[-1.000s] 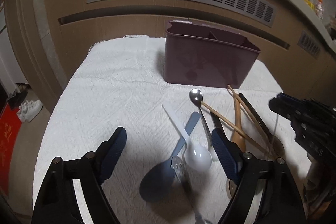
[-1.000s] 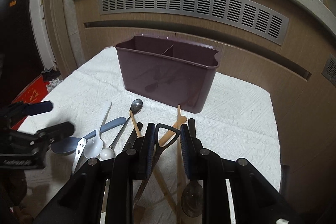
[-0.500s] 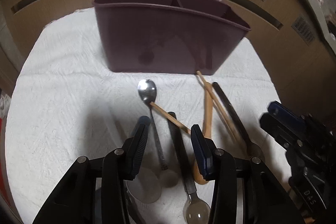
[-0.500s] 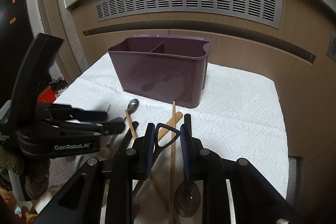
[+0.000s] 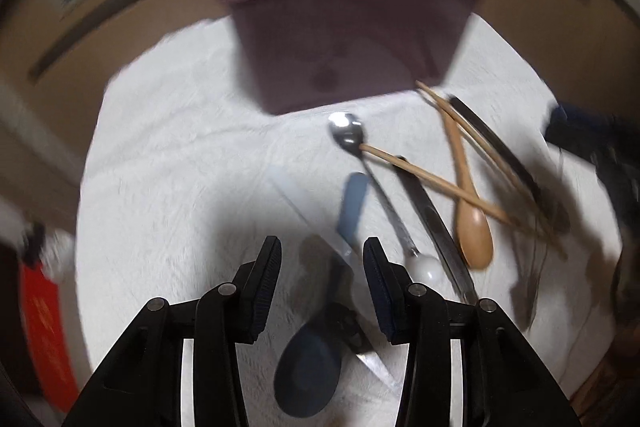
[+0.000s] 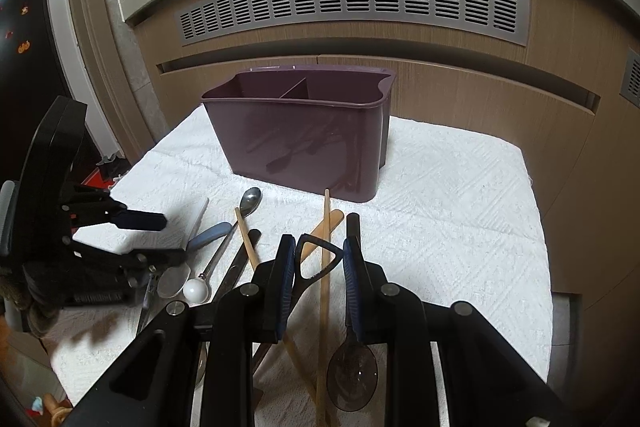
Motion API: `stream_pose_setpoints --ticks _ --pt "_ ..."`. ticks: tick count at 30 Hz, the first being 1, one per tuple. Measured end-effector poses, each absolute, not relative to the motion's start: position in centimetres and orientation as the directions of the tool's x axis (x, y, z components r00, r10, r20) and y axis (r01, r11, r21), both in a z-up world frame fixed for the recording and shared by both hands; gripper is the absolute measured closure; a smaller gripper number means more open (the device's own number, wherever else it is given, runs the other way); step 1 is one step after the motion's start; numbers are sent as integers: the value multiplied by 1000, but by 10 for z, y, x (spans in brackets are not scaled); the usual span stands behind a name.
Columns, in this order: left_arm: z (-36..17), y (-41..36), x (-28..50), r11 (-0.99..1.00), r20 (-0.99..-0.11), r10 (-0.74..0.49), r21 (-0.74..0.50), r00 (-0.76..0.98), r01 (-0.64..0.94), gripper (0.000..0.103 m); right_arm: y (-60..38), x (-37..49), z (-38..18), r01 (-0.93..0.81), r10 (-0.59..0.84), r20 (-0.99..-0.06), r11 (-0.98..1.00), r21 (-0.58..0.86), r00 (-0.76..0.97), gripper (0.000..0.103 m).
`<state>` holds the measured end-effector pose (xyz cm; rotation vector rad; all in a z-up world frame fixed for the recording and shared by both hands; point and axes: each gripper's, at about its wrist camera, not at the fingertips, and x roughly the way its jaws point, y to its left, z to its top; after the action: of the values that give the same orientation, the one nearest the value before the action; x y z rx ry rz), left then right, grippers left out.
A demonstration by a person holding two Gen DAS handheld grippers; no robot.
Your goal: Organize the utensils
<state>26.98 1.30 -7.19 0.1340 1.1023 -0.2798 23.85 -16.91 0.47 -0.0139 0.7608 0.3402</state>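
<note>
On the white textured cloth point(image 6: 460, 211), the utensils lie scattered in front of the purple divided caddy point(image 6: 304, 143), which looks empty. The left gripper point(image 5: 322, 247) hangs with jaws partly apart and nothing held, straddling the grey-blue spoon point(image 5: 320, 339), whose long axis runs away from the jaws toward the caddy. It is the nearer hand. The right gripper point(image 6: 319, 247) has its jaws narrowly apart around a black looped handle point(image 6: 318, 259); whether they pinch it I cannot tell. Behind stands a wood-panelled counter front with a vent grille point(image 6: 352, 7).
</note>
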Motion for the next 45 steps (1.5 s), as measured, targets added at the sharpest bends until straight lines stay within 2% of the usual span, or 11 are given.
stream_pose_setpoints --ticks 4,6,8,15,16,18,19,28,35,40,45 --pt "-82 22 297 987 -910 -135 -88 391 136 60 -166 239 2 -311 298 -683 944 108 667 80" --pt "-88 20 310 993 -924 -107 -81 367 85 67 -167 239 2 -311 297 -682 944 105 669 80" --pt "-90 19 320 996 -929 -95 -88 358 35 67 -167 239 2 -311 299 -680 944 109 669 80" --pt "-90 11 348 998 -937 -38 -52 346 -30 68 -168 239 2 -316 305 -677 942 111 670 80" --pt "-89 10 347 999 -934 -33 -43 355 -23 70 -169 239 2 -317 306 -677 942 112 670 80" --pt "-88 6 343 998 -920 -55 -55 389 11 91 -169 239 2 -317 306 -677 942 112 670 80" --pt "-87 6 338 997 -910 -72 -71 408 19 91 -168 239 1 -317 306 -677 942 111 669 80" --pt "-57 24 243 981 -737 -196 -139 647 138 91 -162 223 17 -344 307 -672 935 83 674 80" --pt "-6 32 196 973 -616 -230 -156 753 170 91 -155 209 40 -344 297 -655 937 60 695 81" --pt "51 30 191 964 -508 -265 -157 819 214 91 -147 199 76 -341 266 -592 940 -17 761 81" --pt "116 14 205 966 -368 -259 -77 893 248 91 -140 206 131 -332 248 -500 939 -86 830 81"
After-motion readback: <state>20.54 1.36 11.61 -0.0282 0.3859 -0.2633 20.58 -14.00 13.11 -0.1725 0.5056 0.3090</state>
